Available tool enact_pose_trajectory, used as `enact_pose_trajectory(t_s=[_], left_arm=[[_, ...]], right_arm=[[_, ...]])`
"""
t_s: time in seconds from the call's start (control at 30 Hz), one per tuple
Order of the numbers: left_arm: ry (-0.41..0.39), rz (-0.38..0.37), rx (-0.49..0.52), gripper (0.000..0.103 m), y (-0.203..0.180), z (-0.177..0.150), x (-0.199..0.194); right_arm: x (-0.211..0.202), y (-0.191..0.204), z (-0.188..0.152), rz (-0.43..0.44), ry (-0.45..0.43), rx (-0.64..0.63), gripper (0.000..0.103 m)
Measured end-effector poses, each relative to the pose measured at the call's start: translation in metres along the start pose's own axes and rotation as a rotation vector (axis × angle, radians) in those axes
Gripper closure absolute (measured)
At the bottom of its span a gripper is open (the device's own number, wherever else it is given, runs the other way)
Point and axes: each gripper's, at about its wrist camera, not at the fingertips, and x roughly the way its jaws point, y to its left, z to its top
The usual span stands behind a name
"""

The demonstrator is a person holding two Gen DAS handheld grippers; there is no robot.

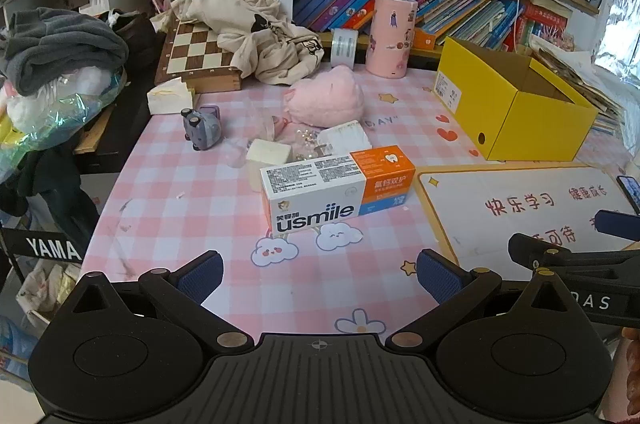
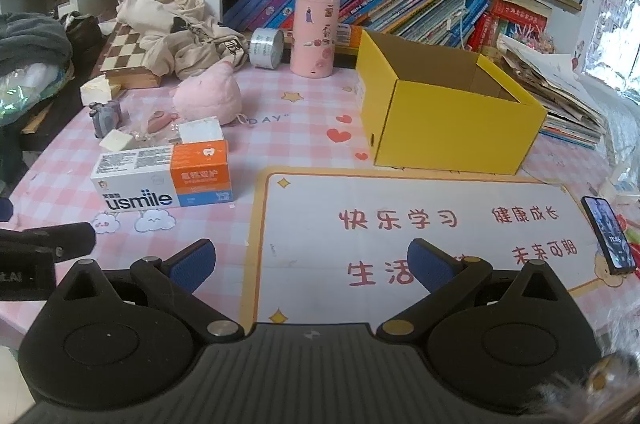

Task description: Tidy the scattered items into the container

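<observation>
Both tongs hang over the near edge of the table (image 1: 192, 192), which wears a pink checked cloth. The left tongs (image 1: 319, 278) gape wide with nothing between their blue pads, pointing at the toothpaste box (image 1: 338, 186) lying flat just ahead. The right tongs (image 2: 311, 264) are spread just as wide and hold nothing, hovering over a white mat (image 2: 420, 236) printed with red characters. The yellow box (image 2: 444, 112) stands open-topped at the far right of the table, well apart from the clutter. Behind the toothpaste box sit a small white carton (image 1: 347, 138), a cream block (image 1: 267, 154), a grey toy (image 1: 202, 128) and a pink plush (image 1: 326, 98), all on the cloth. A pink tin (image 2: 316, 34) stands upright beside a roll of tape (image 2: 267, 48), near the yellow box. A phone (image 2: 610, 234) lies at the mat's right edge.
</observation>
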Motion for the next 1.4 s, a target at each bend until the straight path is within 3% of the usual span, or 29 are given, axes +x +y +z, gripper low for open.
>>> enact_pose_trajectory(t_s=[0.6,0.73,0.9,1.07,1.13,1.2,1.27,1.4], left_arm=[[-0.006,0.030,-0.025,0.000,-0.007,0.007,0.009],[-0.001,0.056,-0.056,0.000,-0.011,0.011,0.015],[-0.006,0.107,-0.118,0.000,-0.016,0.018,0.021],[-0.003,0.173,-0.199,0.000,-0.019,0.024,0.030],[-0.008,0.205,-0.240,0.000,-0.019,0.025,0.031],[-0.009,0.233,-0.282,0.000,-0.018,0.025,0.032],[-0.011,0.255,-0.323,0.000,-0.017,0.025,0.033],[-0.016,0.301,-0.359,0.000,-0.015,0.026,0.033]], right_arm=[[0.006,-0.008,0.012,0.032,-0.051,-0.031,0.000],[0.014,-0.015,0.020,0.081,-0.057,-0.044,0.000],[0.032,-0.029,0.035,0.193,-0.055,-0.043,0.000],[0.051,-0.032,0.053,0.300,-0.042,-0.151,0.002],[0.059,-0.032,0.058,0.350,-0.034,-0.198,0.006],[0.067,-0.032,0.062,0.395,-0.019,-0.244,0.022],[0.079,-0.030,0.066,0.448,0.002,-0.297,0.028],[0.102,-0.026,0.076,0.568,0.032,-0.380,0.033]])
